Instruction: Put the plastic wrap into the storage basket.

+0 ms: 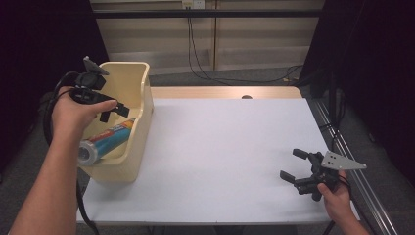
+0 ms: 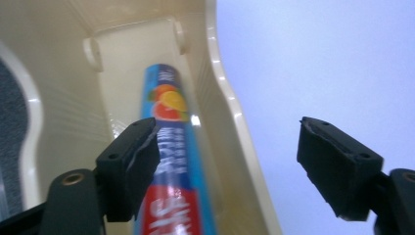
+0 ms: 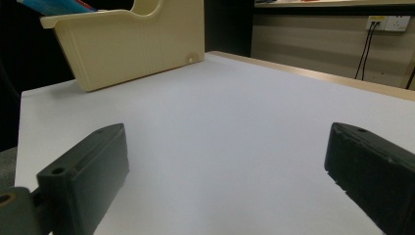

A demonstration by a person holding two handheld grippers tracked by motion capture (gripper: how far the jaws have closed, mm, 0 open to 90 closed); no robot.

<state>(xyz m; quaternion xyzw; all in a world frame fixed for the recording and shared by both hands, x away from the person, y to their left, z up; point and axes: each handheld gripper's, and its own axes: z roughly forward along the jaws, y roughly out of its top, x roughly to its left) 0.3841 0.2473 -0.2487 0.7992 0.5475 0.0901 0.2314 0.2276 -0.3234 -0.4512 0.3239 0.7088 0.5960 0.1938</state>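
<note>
Tube [image 1: 105,140] lies lengthwise in bin [image 1: 139,110], cap end toward person.

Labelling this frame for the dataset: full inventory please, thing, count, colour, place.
tube: 1, blue with red and orange print, lying slanted in the bin, one end poking over its near rim
bin: 1, cream plastic, table's left edge
table: 1, white top, wood strip at far edge
wall socket: 1, white, back wall, black cables hanging from it
left gripper: 1, black, above the bin, jaws apart, nothing held
right gripper: 1, black, near right of table, open, empty
</note>
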